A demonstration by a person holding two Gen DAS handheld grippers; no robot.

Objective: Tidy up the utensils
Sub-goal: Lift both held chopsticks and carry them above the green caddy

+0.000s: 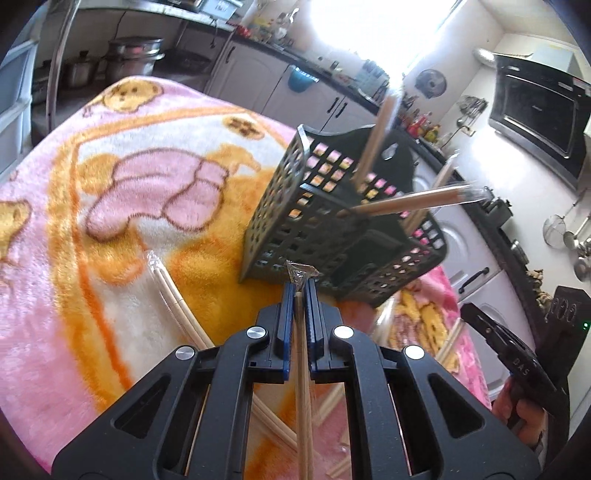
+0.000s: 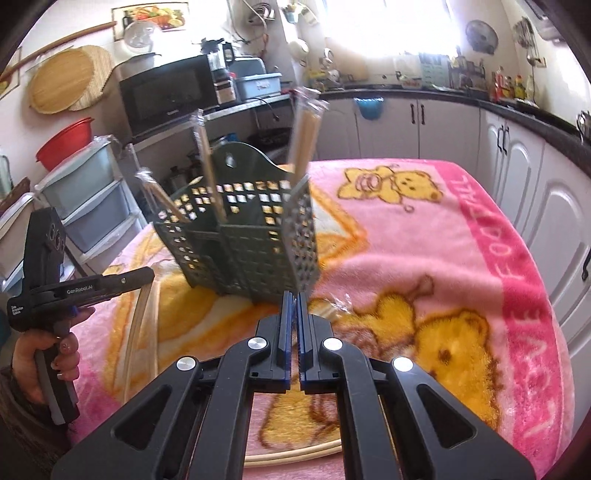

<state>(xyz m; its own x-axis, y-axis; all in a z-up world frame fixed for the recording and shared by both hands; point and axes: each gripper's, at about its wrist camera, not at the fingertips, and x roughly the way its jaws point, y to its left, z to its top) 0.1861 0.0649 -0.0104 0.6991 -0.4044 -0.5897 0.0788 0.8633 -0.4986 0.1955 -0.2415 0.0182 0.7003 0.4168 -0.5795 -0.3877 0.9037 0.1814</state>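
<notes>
One basket (image 2: 240, 236), two claws (image 1: 300, 286).

white kitchen cabinets (image 2: 436, 122) under a dark countertop (image 2: 517, 107), bright window (image 2: 406, 26) glare, black microwave (image 2: 166, 96) left.

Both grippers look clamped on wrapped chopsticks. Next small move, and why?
Probably carry the left gripper forward over the dark slotted basket. It is shut on a wrapped chopstick pair, and the basket just ahead already holds several pairs upright. The right gripper is shut too, plastic wrap showing at its tips; it could follow.
</notes>
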